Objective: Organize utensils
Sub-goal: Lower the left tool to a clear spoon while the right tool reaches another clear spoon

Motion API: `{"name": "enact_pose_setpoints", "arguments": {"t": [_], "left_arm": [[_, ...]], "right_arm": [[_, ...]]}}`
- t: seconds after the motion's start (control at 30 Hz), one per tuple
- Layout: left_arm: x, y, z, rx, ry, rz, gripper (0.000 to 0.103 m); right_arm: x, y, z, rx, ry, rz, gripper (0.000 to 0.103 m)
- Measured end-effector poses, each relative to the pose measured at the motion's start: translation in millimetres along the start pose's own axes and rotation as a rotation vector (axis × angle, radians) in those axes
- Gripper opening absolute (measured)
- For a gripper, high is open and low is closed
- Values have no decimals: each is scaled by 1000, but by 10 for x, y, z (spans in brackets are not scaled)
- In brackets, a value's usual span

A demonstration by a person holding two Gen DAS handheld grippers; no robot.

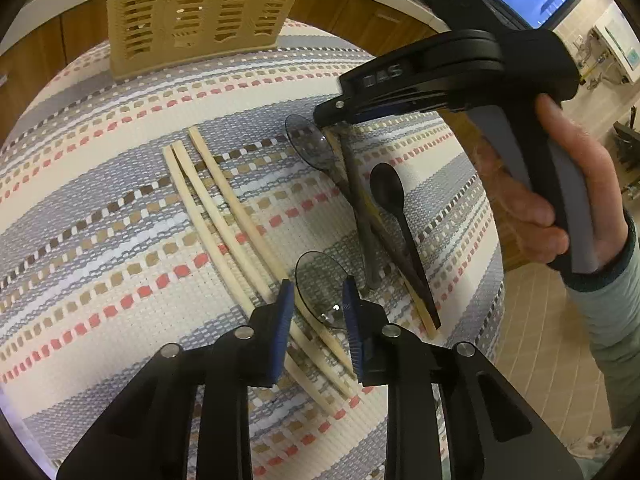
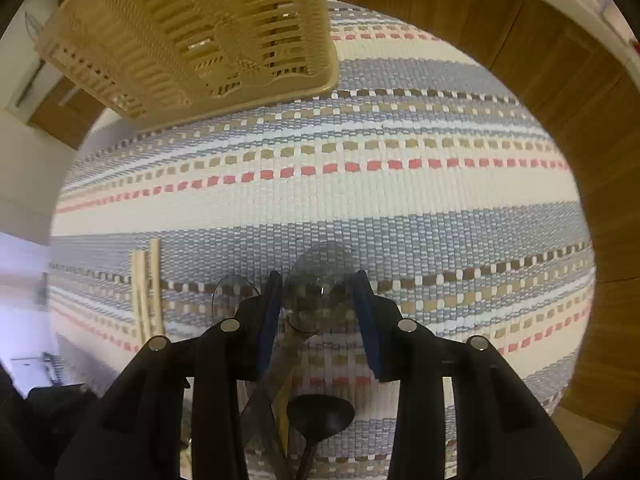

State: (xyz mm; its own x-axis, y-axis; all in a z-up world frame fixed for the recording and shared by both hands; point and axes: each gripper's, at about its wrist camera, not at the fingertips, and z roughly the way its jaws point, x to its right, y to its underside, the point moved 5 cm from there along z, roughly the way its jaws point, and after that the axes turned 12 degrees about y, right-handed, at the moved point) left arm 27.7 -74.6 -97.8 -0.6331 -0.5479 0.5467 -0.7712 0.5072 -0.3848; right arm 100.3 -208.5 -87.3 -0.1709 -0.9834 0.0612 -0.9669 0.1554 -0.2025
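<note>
On the striped woven mat (image 1: 120, 208) that covered the surface lay the utensils, scattered in two loose groups. Toward the left, three pale wooden chopsticks (image 1: 224, 216) ran side by side on a diagonal, plain and square-ended. To their right a smoky, see-through plastic spoon (image 1: 310, 142) lay with its bowl up the mat, its handle crossing under a small black spoon (image 1: 390, 196) and another chopstick with a dark end (image 1: 420, 300). A second clear spoon (image 1: 322, 294) rested nearer, its bowl lying over the lower ends of the chopsticks.

The left gripper (image 1: 316, 312) hung over that nearer spoon, its blue pads (image 1: 285, 312) standing apart on either side of the bowl; I could see gaps between pads and plastic, so nothing was clamped. From its own camera, the right gripper (image 2: 318, 308) pointed steeply down over the farther clear spoon (image 2: 320, 284), the bowl framed between its blue fingers (image 2: 368, 312); the jaws stood partly apart, and I could not tell whether they pressed on it. A hand (image 1: 560, 200) in a pale green sleeve (image 1: 612, 320) gripped that tool's grey handle.

At the far end of the mat stood a tan slotted plastic basket (image 1: 192, 12), well apart from the utensils.
</note>
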Motion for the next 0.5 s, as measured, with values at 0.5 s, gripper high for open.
{"name": "enact_pose_setpoints", "arguments": {"t": [0.5], "left_arm": [[9, -201, 88, 16, -32, 4, 0]], "right_arm": [[562, 193, -333, 80, -234, 56, 34]]}}
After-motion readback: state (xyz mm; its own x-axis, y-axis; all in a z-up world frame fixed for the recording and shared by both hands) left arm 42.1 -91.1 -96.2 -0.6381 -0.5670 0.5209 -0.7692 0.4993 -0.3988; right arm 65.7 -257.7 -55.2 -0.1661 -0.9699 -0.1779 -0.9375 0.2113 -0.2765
